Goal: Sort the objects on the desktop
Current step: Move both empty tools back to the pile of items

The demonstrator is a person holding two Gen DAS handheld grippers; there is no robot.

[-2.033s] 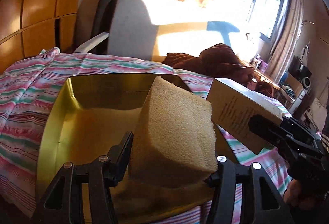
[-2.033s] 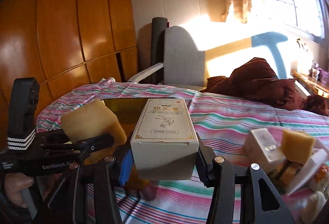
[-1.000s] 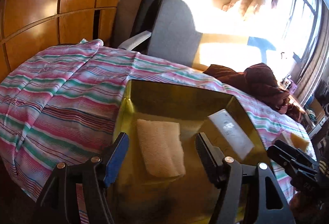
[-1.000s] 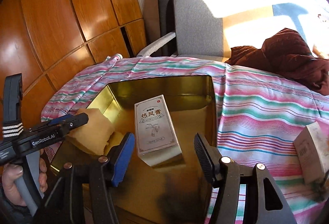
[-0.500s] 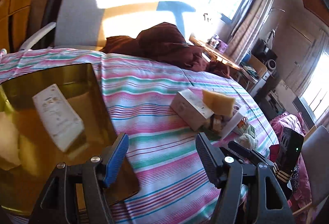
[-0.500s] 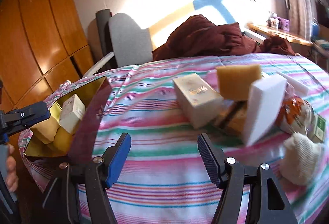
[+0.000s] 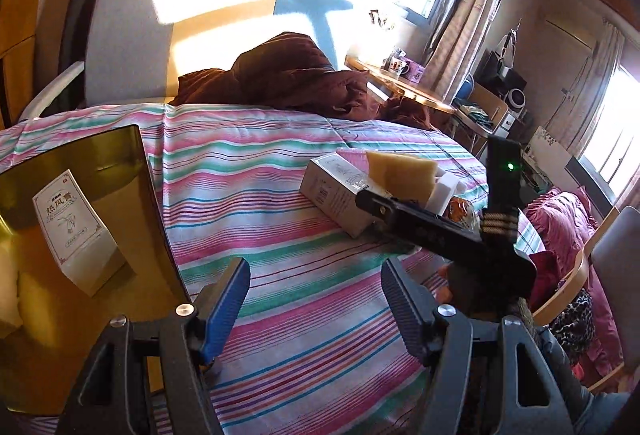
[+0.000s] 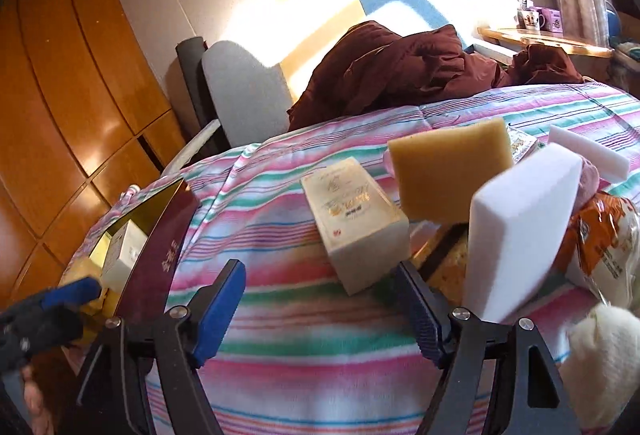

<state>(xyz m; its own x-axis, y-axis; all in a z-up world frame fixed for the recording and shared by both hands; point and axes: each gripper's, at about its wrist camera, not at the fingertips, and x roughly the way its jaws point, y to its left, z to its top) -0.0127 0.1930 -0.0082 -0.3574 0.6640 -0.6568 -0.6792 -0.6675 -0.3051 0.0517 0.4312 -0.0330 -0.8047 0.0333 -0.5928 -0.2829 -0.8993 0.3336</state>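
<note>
Running down the left of the left wrist view, the gold tray point(image 7: 132, 171) ends in a raised wall, and a labelled white box point(image 7: 76, 231) is seen lying inside it. To the right of that wall a wide band of bare striped cover point(image 7: 256, 187) is left open up to the pile of unsorted things at centre right. There a pale carton point(image 7: 336, 191) lies on the cover with a yellow sponge point(image 7: 400, 171) leaning over it; in the right wrist view a white foam block point(image 8: 516, 235) is propped just right of the same carton, and an orange-printed packet point(image 8: 600, 231) and a knitted cream item point(image 8: 608, 359) are crowded at the right edge. A brown quilt point(image 7: 288, 79) is heaped along the far edge. The left gripper point(image 7: 316, 299) is pointed down over bare cover, jaws wide apart and empty. The right gripper point(image 8: 320, 307) is angled toward the carton, jaws opening, with only the carton's near corner seen beside the right pad and nothing gripped.
</note>
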